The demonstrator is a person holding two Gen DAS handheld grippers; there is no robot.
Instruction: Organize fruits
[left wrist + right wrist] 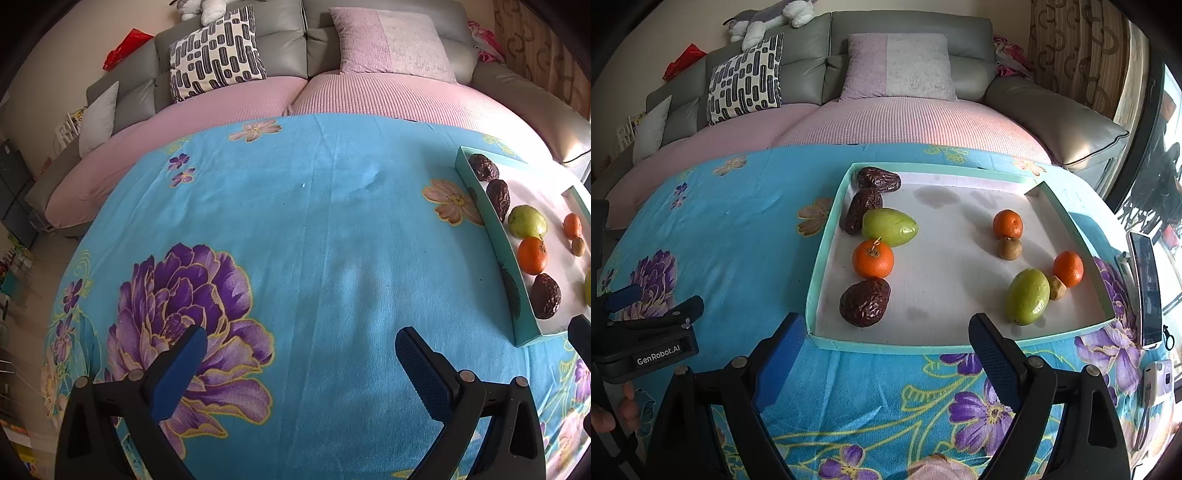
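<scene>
at frame edge, tray (517, 306) half cut off

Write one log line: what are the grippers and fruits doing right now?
left gripper: open, over cloth | right gripper: open, near tray | fruits: all in tray, ungrouped

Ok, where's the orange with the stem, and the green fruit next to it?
Round orange with a stem (873, 259): right wrist view, middle of its skin.
Oval green fruit (889, 226): right wrist view, middle of its body.

Left gripper (299, 354), right gripper (886, 341) — jaws wide, empty.
</scene>
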